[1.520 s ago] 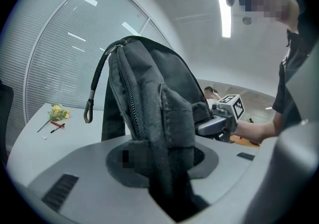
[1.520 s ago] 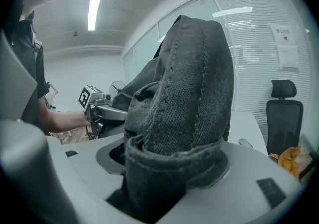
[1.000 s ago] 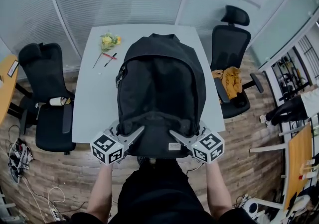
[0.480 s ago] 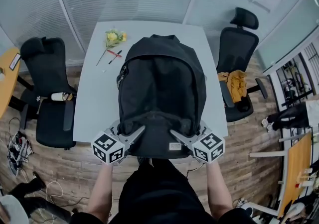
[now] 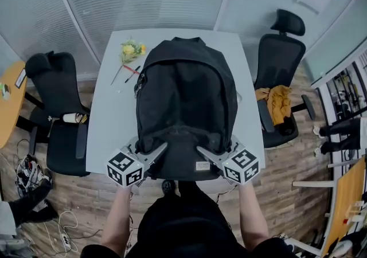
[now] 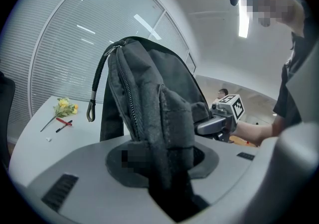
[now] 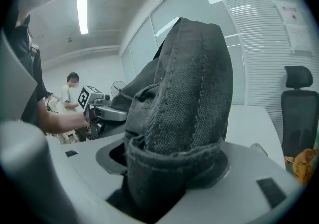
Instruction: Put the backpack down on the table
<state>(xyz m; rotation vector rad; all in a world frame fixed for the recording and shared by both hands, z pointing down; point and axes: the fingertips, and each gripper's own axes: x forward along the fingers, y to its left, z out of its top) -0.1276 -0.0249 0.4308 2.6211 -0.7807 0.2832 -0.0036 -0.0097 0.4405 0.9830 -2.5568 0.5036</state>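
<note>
Backpack (image 5: 184, 108), black woven fabric, zipped, domed, top loop, over table (image 5: 112, 119)

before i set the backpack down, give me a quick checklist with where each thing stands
1. Left gripper shut on the backpack: ok, fabric fills its jaws.
2. Right gripper shut on the backpack: ok, a thick fold sits in its jaws.
3. Backpack over the table: ok in the head view.
4. Spot under the backpack free: cannot tell, the backpack hides it.
5. Flower and pens apart from the backpack: ok, they lie near the table's far left corner.
6. Backpack's bottom touching the table: cannot tell.
</note>
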